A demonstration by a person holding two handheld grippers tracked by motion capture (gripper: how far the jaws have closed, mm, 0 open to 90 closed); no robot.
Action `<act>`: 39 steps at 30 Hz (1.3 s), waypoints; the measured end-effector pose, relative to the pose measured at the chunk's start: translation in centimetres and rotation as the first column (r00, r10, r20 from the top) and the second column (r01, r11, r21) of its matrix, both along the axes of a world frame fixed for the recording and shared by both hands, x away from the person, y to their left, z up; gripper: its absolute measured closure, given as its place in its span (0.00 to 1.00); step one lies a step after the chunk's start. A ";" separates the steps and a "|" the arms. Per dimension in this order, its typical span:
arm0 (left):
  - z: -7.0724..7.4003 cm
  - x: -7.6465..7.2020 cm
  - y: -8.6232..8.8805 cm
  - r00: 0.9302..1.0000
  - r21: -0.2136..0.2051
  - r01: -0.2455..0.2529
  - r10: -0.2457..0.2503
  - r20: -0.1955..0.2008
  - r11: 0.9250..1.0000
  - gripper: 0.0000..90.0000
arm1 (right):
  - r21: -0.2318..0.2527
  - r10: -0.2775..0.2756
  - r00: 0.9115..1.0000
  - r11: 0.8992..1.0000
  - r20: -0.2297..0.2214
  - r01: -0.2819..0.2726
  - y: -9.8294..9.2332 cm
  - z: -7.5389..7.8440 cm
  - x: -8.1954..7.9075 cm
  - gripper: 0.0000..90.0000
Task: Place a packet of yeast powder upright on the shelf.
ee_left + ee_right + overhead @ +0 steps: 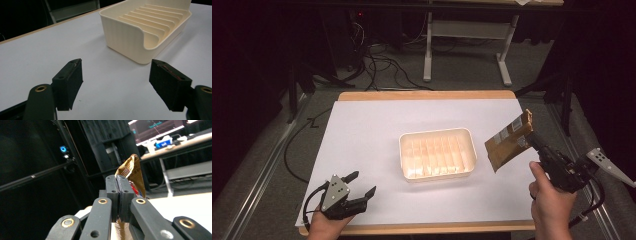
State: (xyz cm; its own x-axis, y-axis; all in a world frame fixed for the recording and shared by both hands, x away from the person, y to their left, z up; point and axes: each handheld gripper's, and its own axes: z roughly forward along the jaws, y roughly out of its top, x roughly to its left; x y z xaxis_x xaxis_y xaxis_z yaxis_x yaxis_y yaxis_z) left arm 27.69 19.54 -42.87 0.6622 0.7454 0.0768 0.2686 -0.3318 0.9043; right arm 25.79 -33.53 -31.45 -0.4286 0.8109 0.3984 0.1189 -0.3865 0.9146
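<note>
The right gripper (532,137) pinches a brown foil packet (508,145) by its edge and holds it in the air just right of the cream ribbed tray (470,141), so the step in hand looks like carrying it in for a drop. The next move probably calls for a short leftward swing over the near rim. The left gripper (362,184) rests spread and empty at the table's (362,125) front-left corner, well apart, leaving open room around the tray.

High cam overhead; claw cams close-up.
</note>
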 end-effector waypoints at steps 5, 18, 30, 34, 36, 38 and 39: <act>0.0 0.0 -0.1 1.000 0.003 0.004 -0.004 0.001 1.000 0.30 | -0.001 0.028 0.999 1.000 0.025 -0.028 1.9 1.1 0.5 1.00; 0.2 -0.1 0.2 1.000 -0.007 -0.002 0.002 0.008 1.000 0.30 | -0.001 0.106 0.994 0.994 0.013 -0.106 8.2 0.2 3.4 1.00; 0.3 -0.2 0.3 1.000 -0.010 -0.003 0.003 0.010 1.000 0.30 | -0.006 0.166 0.986 0.986 -0.019 -0.166 12.5 -0.9 5.6 1.00; 0.3 -0.2 0.4 1.000 -0.013 -0.004 0.004 0.013 1.000 0.30 | -0.006 0.179 0.984 0.984 -0.026 -0.179 13.6 -1.1 6.0 1.00; 0.3 -0.2 0.4 1.000 -0.012 -0.003 0.003 0.013 1.000 0.30 | -0.007 0.184 0.982 0.983 -0.029 -0.184 14.1 -1.3 6.2 1.00; 0.3 -0.2 0.4 1.000 -0.012 -0.002 0.002 0.013 1.000 0.30 | -0.007 0.184 0.982 0.983 -0.031 -0.184 14.5 -1.4 6.3 1.00; 0.3 -0.2 0.4 1.000 -0.012 -0.002 0.002 0.012 1.000 0.30 | -0.004 0.186 0.982 0.982 -0.033 -0.186 14.7 -1.4 6.4 1.00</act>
State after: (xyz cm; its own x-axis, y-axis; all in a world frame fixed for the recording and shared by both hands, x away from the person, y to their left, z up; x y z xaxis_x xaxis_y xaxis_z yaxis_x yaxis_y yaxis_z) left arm 27.52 19.94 -42.57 0.6597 0.7476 0.0763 0.2580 -0.3207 0.9114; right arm 32.18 -18.81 -32.84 -0.5595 0.7211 0.4086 0.2175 -0.3480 0.9119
